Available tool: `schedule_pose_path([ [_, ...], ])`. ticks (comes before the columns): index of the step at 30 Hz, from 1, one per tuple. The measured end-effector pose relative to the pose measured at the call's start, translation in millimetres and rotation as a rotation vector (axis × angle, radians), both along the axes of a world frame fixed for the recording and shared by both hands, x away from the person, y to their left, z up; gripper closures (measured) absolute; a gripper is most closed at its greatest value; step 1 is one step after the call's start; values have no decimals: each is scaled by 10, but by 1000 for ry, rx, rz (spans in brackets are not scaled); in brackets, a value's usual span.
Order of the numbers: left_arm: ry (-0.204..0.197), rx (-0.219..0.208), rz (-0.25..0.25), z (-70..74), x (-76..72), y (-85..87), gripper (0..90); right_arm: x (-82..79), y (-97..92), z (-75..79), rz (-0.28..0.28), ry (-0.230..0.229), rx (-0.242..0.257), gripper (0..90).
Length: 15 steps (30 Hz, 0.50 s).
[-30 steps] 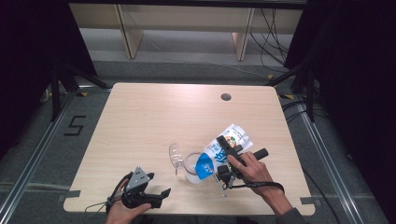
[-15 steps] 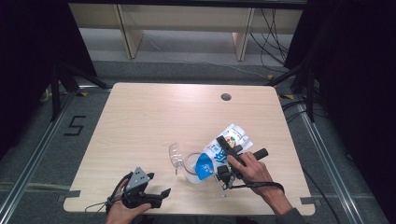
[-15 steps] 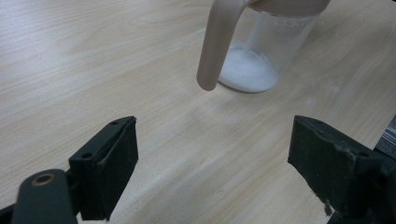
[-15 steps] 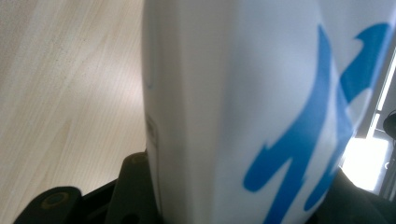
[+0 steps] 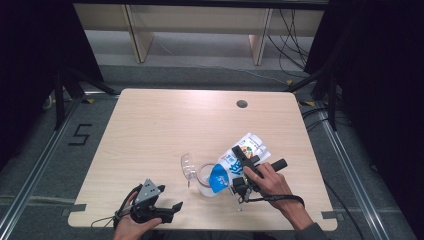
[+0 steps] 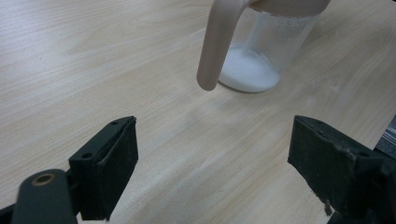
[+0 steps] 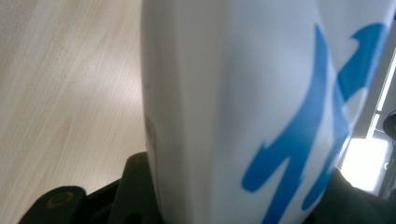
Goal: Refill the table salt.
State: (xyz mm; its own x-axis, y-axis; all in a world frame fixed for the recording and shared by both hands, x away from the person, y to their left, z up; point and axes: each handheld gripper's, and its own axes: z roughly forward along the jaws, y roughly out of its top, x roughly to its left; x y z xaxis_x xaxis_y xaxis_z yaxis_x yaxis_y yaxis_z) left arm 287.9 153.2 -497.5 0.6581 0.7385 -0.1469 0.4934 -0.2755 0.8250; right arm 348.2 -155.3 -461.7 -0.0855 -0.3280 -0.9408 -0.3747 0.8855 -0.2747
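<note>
Two grippers: right gripper pinches tilted pouch, jaws lately tightening; left gripper spread, idle near table's front edge.
Change: squeeze tighter, positions unchanged.
Jar: white powder inside; pour likely under way.

Ahead of left gripper jaws: bare table, then clear cup.
Between right gripper jaws: white-blue pouch blocks passage.

I saw a light wood table with a round grommet hole near its far edge, at about one o'clock from the table's middle. At nine o'clock a "5" floor marking sat on grey carpet between metal rails. At twelve o'clock pale wooden shelving legs stood beyond the table. At two o'clock cables trailed over the floor by black drapes.
</note>
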Motion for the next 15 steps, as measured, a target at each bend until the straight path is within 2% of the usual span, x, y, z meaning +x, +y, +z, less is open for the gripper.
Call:
schedule_pose_path([
  [7,0,-8,3,-1,-2,-4,154,7,4,-2,16,-7,5,604],
  [9,-1,-3,5,3,-5,-5,154,-8,-9,-31,-11,9,34,605],
  [13,-1,-8,3,0,-1,-3,153,-10,-2,-28,-8,7,32,606],
  [14,-2,9,-6,6,1,11,153,-8,0,-26,-6,7,30,606],
  [15,-1,6,-4,5,1,9,154,-8,0,-27,-6,7,31,606],
])
